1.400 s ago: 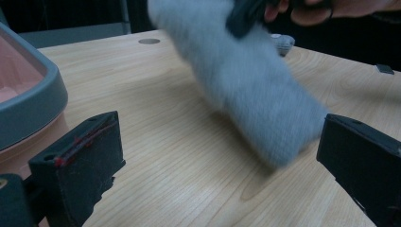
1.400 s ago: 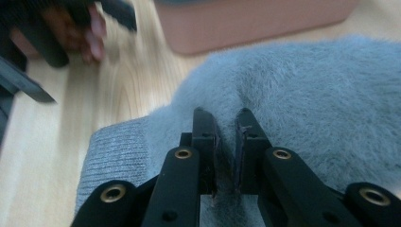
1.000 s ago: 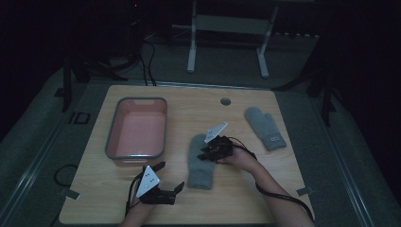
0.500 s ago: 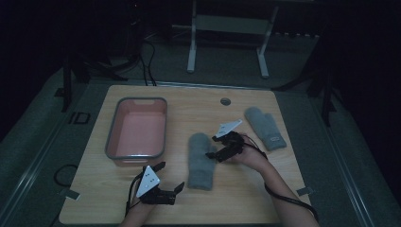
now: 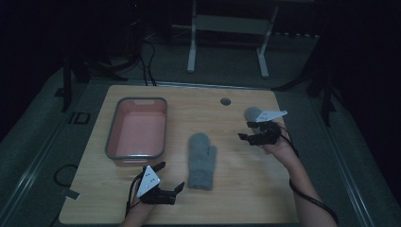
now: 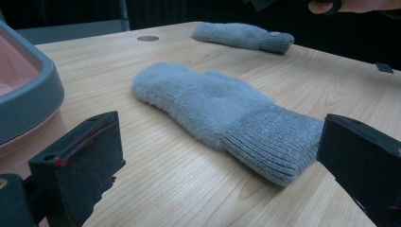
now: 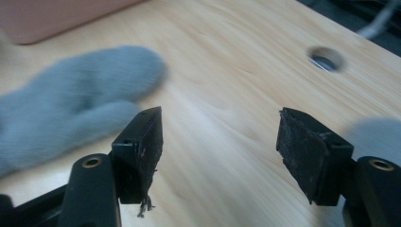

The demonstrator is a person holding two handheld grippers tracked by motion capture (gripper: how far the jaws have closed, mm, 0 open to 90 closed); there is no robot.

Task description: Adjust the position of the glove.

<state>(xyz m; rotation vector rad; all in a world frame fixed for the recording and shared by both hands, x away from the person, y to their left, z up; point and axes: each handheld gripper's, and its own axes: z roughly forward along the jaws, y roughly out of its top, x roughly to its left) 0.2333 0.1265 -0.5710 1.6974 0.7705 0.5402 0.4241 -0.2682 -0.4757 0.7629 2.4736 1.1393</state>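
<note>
Item: far grey mitten [image 5: 252, 113], far right of table [image 5: 236, 198], long axis running far-to-near, partly under my right gripper [image 5: 249, 132], the nearer tool; jaws just opening, empty. Left gripper [image 5: 171, 178] wide, empty.

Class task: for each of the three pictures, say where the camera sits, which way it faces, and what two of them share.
High view: above the near edge, facing forward and down on the table; both forearms show.
Left gripper view: low on the left gripper, facing the near mitten; its fingers show.
Right gripper view: on the right gripper, facing down at the tabletop.
Shared: near mitten, far mitten.
</note>
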